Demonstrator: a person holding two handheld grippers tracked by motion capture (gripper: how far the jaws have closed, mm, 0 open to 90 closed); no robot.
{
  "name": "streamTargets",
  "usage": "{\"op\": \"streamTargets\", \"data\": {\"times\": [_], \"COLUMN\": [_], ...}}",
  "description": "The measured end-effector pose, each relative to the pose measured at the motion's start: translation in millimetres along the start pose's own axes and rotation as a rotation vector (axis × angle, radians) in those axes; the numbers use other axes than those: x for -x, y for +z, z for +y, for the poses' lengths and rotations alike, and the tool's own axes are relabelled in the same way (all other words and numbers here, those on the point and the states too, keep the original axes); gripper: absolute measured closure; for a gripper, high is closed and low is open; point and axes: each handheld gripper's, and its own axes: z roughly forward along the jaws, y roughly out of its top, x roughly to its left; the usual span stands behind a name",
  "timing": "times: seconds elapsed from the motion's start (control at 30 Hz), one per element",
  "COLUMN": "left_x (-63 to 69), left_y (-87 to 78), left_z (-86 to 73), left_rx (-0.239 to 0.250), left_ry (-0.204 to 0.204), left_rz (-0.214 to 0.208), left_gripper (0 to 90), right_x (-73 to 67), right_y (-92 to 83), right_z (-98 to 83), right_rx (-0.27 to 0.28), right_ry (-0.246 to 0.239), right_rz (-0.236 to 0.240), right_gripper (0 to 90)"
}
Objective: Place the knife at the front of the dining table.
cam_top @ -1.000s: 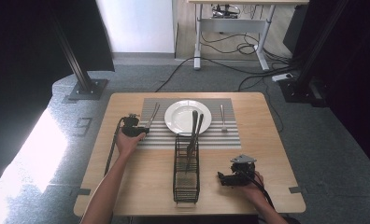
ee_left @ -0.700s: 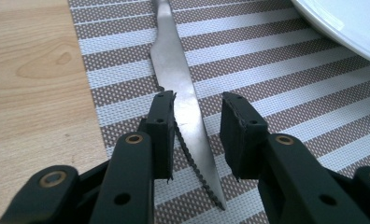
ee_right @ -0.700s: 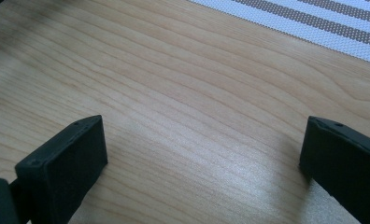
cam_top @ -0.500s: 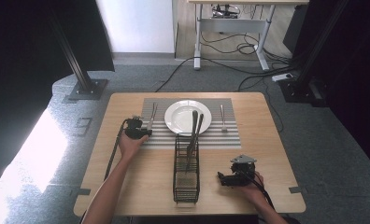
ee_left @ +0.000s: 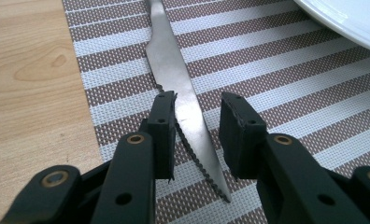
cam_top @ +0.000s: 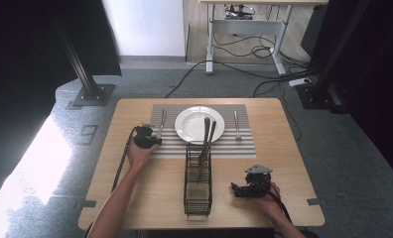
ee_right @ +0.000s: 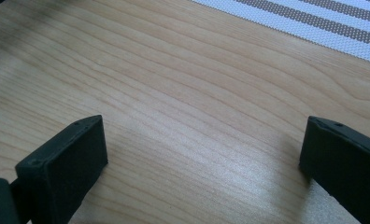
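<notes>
So the left gripper (ee_left: pixel 197 126) sits low over the knife (ee_left: pixel 181 100), which lies flat on the striped placemat (cam_top: pixel 244 144), just left of the white plate (cam_top: pixel 187 124). Its fingers (ee_left: pixel 163 123) straddle the serrated blade, one right against the toothed edge, the other with a gap showing, so open, nothing gripped. The right gripper (cam_top: pixel 240 190) rests on the bare wooden surface (cam_top: pixel 284 163) at the near right, fingers spread wide and empty. A black wire caddy (cam_top: pixel 198 191) stands between the two hands.
</notes>
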Motion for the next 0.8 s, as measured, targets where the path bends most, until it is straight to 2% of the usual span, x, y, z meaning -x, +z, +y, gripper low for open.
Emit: {"op": "streamTargets", "data": {"times": [0.17,0.23,0.3,0.47,0.6,0.8], "left_x": [-0.8,-1.2,-0.2,6.9,11.9,18.1], "left_y": [-1.0,-5.3,-14.1,-40.2,-56.5,-76.0], "left_z": [-1.0,-1.6,-1.5,-3.7,-9.9,-21.6], "left_rx": [0.007,0.033,0.068,0.142,0.170,0.206], "left_ry": [-0.007,-0.010,0.006,0.030,0.047,0.071], "left_rz": [-0.011,-0.016,-0.014,-0.052,-0.067,-0.092], "left_gripper": [63.7,59.6,58.0,49.2,42.5,40.3], "right_x": [0.0,0.0,0.0,0.2,0.4,0.7], "right_y": [0.0,0.0,-0.1,-0.1,-0.3,-0.3], "right_z": [0.0,-0.1,-0.2,-0.1,-0.2,-0.2], "right_rx": [0.000,0.000,0.000,0.000,-0.001,-0.001], "right_ry": [0.000,-0.001,-0.002,-0.003,-0.006,-0.008], "right_rz": [0.000,0.001,0.002,0.003,0.006,0.009], "right_gripper": [0.8,0.8,0.8,0.8,0.7,0.7]}}
